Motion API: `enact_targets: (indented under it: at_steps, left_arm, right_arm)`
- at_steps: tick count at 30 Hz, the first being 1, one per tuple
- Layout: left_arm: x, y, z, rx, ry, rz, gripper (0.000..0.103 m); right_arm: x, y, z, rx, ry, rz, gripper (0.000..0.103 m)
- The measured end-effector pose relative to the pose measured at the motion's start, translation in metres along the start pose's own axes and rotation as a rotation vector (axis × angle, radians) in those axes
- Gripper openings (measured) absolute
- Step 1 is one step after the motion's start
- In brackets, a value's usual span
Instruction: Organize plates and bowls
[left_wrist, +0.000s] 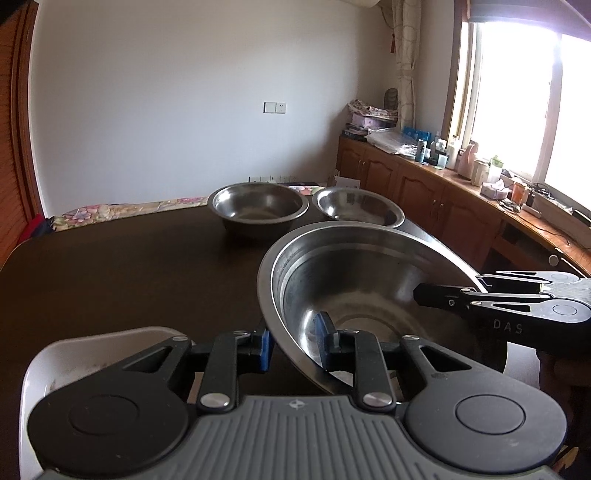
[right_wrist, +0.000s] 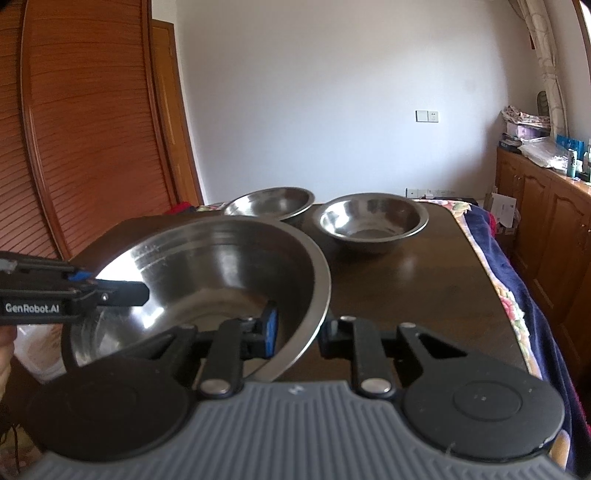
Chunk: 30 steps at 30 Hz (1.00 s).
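A large steel bowl is held tilted above the dark table. My left gripper is shut on its near left rim, one blue pad inside and one outside. My right gripper is shut on the opposite rim of the same bowl. Each gripper shows in the other's view, the right gripper at the right and the left gripper at the left. Two smaller steel bowls, one beside the other, stand upright side by side at the far end; in the right wrist view they are the left bowl and the right bowl.
A white plate or tray lies below my left gripper at the near left. A floral cloth hangs over the table's right edge. Wooden cabinets with clutter run along the window wall. A louvred wooden door stands at the left.
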<state>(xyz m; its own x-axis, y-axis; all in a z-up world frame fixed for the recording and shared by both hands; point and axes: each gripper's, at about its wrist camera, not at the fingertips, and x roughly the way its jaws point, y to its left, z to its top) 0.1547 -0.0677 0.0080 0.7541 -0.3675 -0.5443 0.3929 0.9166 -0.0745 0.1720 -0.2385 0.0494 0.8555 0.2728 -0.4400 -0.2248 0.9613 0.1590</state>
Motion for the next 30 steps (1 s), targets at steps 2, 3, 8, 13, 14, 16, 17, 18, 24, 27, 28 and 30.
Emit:
enact_targets:
  at_steps: [2,3,8,13,14,16,17,18,24,27,28,30]
  left_arm:
    - [-0.001,0.001,-0.004,-0.004,0.003,0.000,0.054]
    - [-0.002,0.001,-0.005,-0.007,0.005,-0.001,0.054]
    - [-0.006,-0.001,-0.012,-0.005,0.006,-0.002,0.055]
    - [-0.002,-0.001,-0.015,-0.001,0.013,0.002,0.055]
    - [0.000,-0.001,-0.014,-0.001,0.017,0.003,0.055]
    - [0.002,-0.001,-0.014,0.000,0.019,0.007,0.055]
    - [0.002,-0.001,-0.014,-0.001,0.020,0.008,0.055]
    - [0.002,-0.002,-0.015,-0.001,0.020,0.009,0.055]
    - [0.006,-0.002,-0.019,0.003,0.027,0.013,0.055]
    - [0.007,-0.002,-0.020,0.011,0.023,0.017,0.055]
    - [0.009,-0.001,-0.020,0.010,0.025,0.018,0.055]
    - [0.010,-0.001,-0.020,0.007,0.025,0.013,0.055]
  right_arm:
    - [-0.001,0.003,-0.003,-0.002,0.002,0.003,0.024]
    - [-0.002,0.005,-0.004,-0.004,0.003,0.004,0.024]
    - [-0.007,0.008,-0.008,-0.007,0.003,0.005,0.024]
    - [-0.010,0.011,-0.014,0.000,0.006,0.006,0.024]
    - [-0.010,0.011,-0.015,0.001,0.007,0.007,0.024]
    - [-0.008,0.012,-0.016,0.003,0.010,0.007,0.024]
    - [-0.007,0.012,-0.017,0.004,0.013,0.006,0.024]
    - [-0.007,0.012,-0.018,0.003,0.014,0.006,0.024]
    - [-0.007,0.015,-0.022,-0.003,0.022,0.007,0.024]
    - [-0.005,0.015,-0.025,-0.001,0.026,0.007,0.024]
    - [-0.004,0.015,-0.025,0.001,0.028,0.008,0.024]
    - [-0.004,0.016,-0.026,-0.006,0.020,0.010,0.024]
